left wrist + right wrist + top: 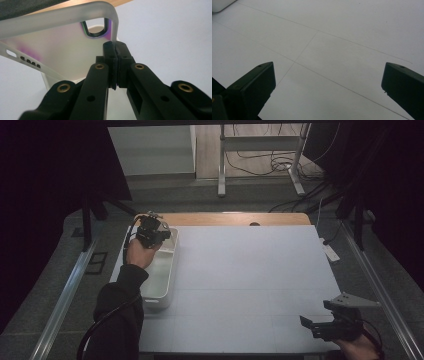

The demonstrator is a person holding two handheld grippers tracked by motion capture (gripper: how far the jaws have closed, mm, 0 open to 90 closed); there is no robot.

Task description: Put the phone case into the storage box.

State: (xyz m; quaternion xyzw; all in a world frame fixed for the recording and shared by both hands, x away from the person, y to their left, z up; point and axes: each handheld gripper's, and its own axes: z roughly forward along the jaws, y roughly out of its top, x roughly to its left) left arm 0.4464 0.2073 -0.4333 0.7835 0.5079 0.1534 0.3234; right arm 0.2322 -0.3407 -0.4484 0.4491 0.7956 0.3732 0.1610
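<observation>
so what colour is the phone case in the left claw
Frosted translucent white phone case with a purple iridescent tint near its camera cutout; clearest in the left gripper view.

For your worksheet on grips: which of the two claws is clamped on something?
The left claw, above the white tray, pinches a translucent phone case; the right claw gapes empty.

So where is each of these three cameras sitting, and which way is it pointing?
High view: above the person's side, facing forward and down on the table; both forearms and tools show.
Left gripper view: rides the left tool, looking along shut jaws that pinch a frosted phone case by its edge.
Right gripper view: rides the right tool, jaws apart over bare table.
Shared: the white tray shows in the high view, and its corner in the right gripper view.
</observation>
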